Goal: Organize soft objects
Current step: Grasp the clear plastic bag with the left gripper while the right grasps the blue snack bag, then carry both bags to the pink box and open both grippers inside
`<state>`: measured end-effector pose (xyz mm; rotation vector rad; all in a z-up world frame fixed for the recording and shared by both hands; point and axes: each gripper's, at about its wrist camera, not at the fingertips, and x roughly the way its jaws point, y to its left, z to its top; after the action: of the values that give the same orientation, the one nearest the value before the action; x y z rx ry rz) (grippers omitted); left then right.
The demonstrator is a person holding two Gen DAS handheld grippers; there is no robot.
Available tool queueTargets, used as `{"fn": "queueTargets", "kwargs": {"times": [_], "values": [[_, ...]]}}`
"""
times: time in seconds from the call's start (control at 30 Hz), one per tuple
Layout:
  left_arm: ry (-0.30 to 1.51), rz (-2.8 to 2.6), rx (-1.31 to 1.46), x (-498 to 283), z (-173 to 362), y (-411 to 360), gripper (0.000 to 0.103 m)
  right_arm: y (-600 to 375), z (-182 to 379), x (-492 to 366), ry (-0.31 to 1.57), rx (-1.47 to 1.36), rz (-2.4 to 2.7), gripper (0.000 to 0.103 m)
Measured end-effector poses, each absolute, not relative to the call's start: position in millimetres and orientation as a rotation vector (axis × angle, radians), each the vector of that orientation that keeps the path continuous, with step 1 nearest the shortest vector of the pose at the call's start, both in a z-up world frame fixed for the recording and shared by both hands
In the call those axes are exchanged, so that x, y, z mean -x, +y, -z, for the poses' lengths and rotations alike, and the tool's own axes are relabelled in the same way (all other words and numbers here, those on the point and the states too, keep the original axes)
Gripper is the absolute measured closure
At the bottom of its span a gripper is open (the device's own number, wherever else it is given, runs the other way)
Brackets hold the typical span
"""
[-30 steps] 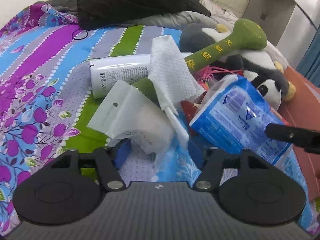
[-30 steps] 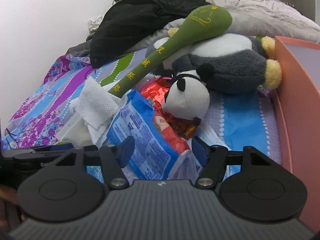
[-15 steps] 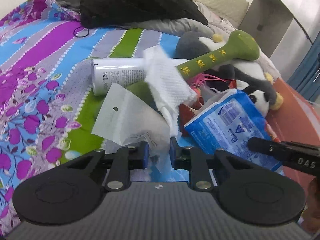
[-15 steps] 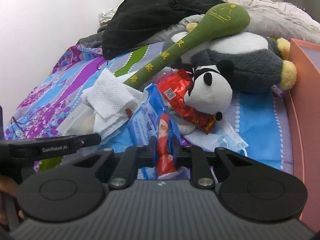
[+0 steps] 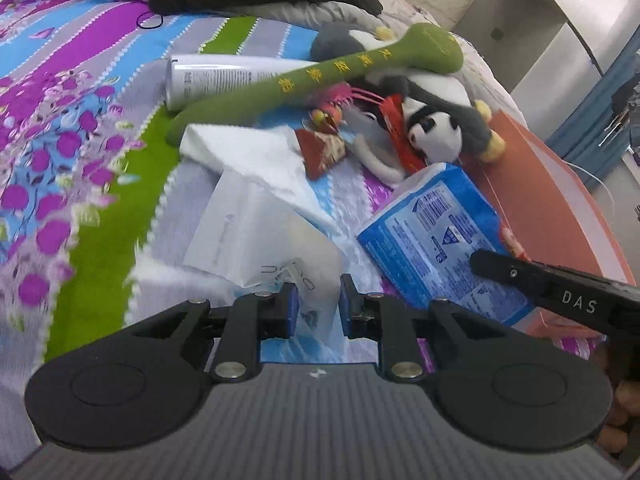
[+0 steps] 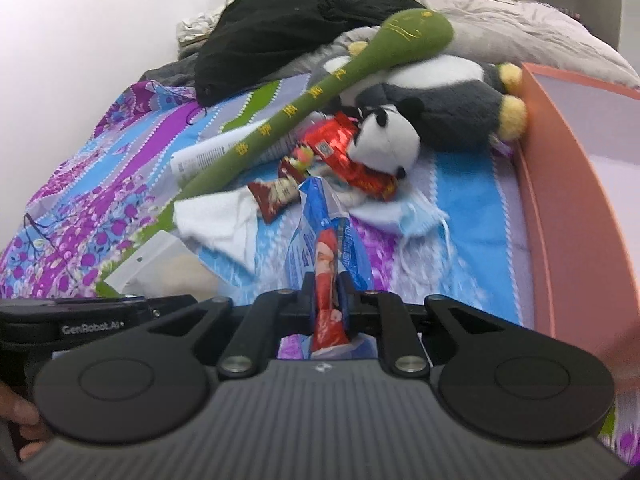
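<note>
My left gripper [image 5: 314, 310] is shut on a translucent white plastic pouch [image 5: 260, 240] and holds it above the bedspread. My right gripper [image 6: 326, 306] is shut on a blue tissue pack [image 6: 320, 232], seen edge-on; the pack also shows in the left wrist view [image 5: 436, 240]. A white tissue sheet [image 5: 256, 156] lies by the pouch. Beyond are a long green plush club [image 5: 332, 76], a small panda plush [image 5: 432, 136], a grey and white plush [image 6: 448, 92], a red snack wrapper [image 6: 344, 148] and a face mask [image 6: 416, 216].
A salmon-coloured box [image 6: 560, 216] stands at the right edge of the bed. A white bottle [image 5: 224, 80] lies under the green club. Black clothing [image 6: 304, 36] and grey bedding are piled at the back. The striped floral bedspread [image 5: 60, 140] stretches left.
Both grippers have closed, the left on the pouch, the right on the blue tissue pack, and lifted them back. The white tissue has dropped flat onto the bed.
</note>
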<state>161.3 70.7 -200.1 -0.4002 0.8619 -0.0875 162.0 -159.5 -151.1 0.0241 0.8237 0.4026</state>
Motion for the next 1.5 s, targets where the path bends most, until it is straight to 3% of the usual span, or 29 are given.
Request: {"fn": "queueTargets", "kwargs": {"times": [0.77, 1.5], "values": [[0.828, 0.128, 0.348, -128.5, 137.3, 45.1, 0.081, -187.9, 114.4, -107.8, 0.726, -0.081, -0.301, 0.091], [0.644, 0.328, 0.238, -186.7, 14.4, -38.8, 0.081, -261.0, -5.5, -130.1, 0.441, -0.109, -0.2, 0.092]]}}
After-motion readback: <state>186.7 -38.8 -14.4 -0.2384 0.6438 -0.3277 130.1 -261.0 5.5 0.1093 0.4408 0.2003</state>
